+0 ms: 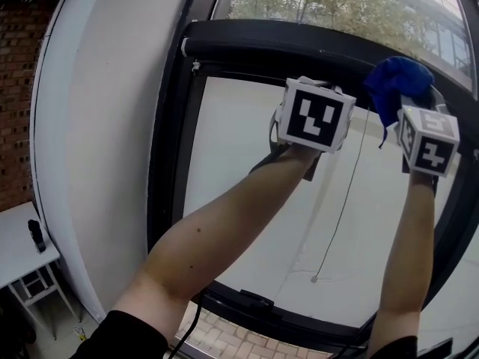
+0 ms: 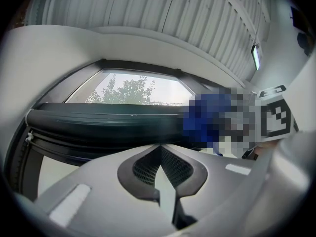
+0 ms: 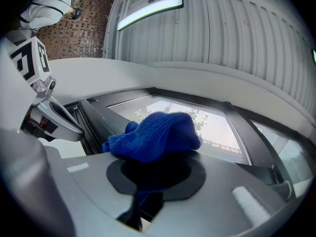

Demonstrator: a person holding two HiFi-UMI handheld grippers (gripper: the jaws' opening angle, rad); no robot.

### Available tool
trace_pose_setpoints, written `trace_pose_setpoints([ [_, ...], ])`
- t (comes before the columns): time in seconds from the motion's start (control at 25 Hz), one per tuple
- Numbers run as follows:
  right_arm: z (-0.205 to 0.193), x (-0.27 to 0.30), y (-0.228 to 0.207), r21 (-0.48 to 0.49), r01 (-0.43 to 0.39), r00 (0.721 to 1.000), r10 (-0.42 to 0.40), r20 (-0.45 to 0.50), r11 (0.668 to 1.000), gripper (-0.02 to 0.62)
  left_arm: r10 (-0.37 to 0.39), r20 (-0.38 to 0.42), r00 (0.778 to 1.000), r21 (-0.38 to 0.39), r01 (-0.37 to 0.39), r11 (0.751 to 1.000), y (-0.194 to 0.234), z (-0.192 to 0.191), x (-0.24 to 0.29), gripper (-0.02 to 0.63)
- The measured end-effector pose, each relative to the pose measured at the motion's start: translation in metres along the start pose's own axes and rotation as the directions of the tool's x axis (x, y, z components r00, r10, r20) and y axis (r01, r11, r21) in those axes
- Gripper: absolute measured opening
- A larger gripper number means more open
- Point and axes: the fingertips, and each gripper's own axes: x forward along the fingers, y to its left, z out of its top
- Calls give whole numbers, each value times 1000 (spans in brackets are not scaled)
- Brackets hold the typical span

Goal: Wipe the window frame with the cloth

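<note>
**Blue cloth held up at the top bar of the window frame**

Head view: both bare arms reach up toward the black window frame (image 1: pixel 254 47), which fills the middle of the picture. The left gripper (image 1: pixel 313 117) sits just below the frame's top bar, centre right. The right gripper (image 1: pixel 425 139) is at the right edge with the blue cloth (image 1: pixel 399 83) bunched above it, at the upper right end of that bar. Whether the cloth touches the bar cannot be told. A thin pull cord (image 1: pixel 343 208) hangs down over the pale pane. A white table (image 1: pixel 15 249) stands at lower left.

Left gripper view: the left gripper (image 2: pixel 160 168) has its jaws pressed together at lower centre, with nothing between them. The dark top bar of the window frame (image 2: pixel 98 118) runs across the middle.

Right gripper view: the right gripper (image 3: pixel 148 184) pinches the blue cloth (image 3: pixel 153 135), which bulges above the jaws at centre. The window frame (image 3: pixel 96 115) lies behind it, and the left gripper (image 3: pixel 39 95) shows at left. A light strip (image 3: pixel 148 11) glows at the top.
</note>
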Motion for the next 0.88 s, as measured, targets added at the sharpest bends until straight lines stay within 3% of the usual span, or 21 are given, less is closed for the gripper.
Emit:
trace_pose_setpoints([
  [0.4,-27,-23,-63,51,38,999,-37,-15,998,67,-30,-6,1000,-30,30,999,-44,-7,21,-6],
  [0.88,-57,-59,-142,30,125,991,-124,-42,992,67,-110,25,994,-46,111,993,-114,-1,36,-6],
])
